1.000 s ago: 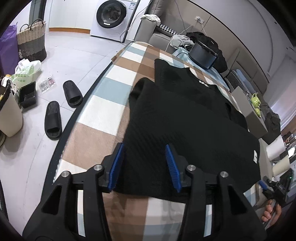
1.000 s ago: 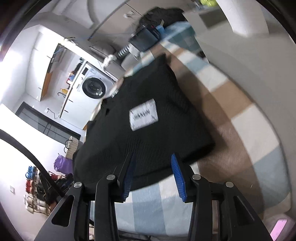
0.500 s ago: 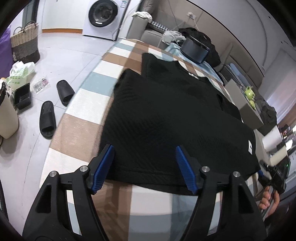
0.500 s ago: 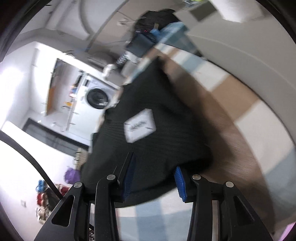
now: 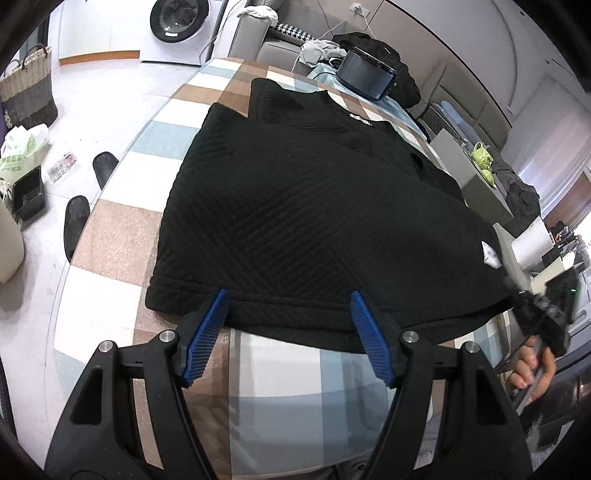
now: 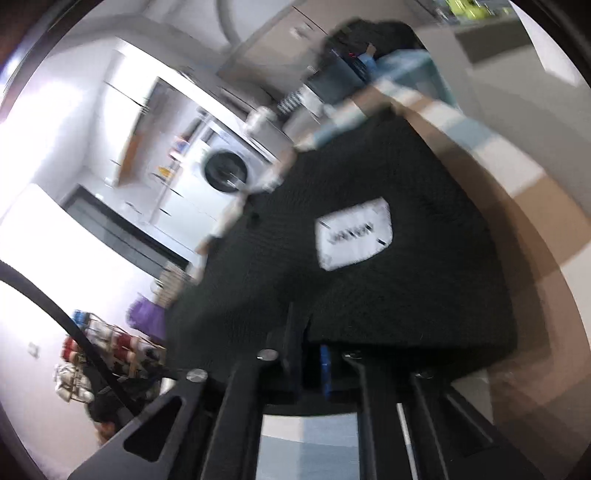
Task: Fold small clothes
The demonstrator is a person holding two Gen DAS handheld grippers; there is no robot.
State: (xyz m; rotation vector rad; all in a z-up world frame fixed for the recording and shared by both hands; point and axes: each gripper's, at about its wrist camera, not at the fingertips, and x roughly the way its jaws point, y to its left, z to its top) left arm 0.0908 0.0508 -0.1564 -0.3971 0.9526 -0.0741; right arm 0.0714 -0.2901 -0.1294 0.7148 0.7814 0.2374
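We see a black sweater (image 5: 314, 206) spread flat over a checked cloth (image 5: 122, 243) that covers the table, filling the middle of the left wrist view. Its ribbed hem runs along the lower part of the frame, and a white label (image 5: 490, 254) sits near its right edge.

Our left gripper (image 5: 288, 334) sits at the bottom centre of that view with its blue pads (image 5: 205, 338) spread wide apart. The tips reach the hem but nothing lies clamped between them. Whether they touch the fabric, we cannot tell.

Our right gripper (image 5: 543, 314) shows at the right edge of the left wrist view, at the sweater's near right corner, with a hand (image 5: 532, 369) just below it. In the blurred right wrist view the gripper (image 6: 317, 354) has its jaws drawn close together, with dark fabric of the sweater (image 6: 369, 280) bunched over and between them, so we read it as pinching the hem. The label (image 6: 354, 234) lies just above, at the centre of that frame.

In the upper left of the left wrist view stand a washer (image 5: 177, 22) and a basket (image 5: 27, 88). A pair of slippers (image 5: 86, 199) lies on the floor at the left, beside the table.
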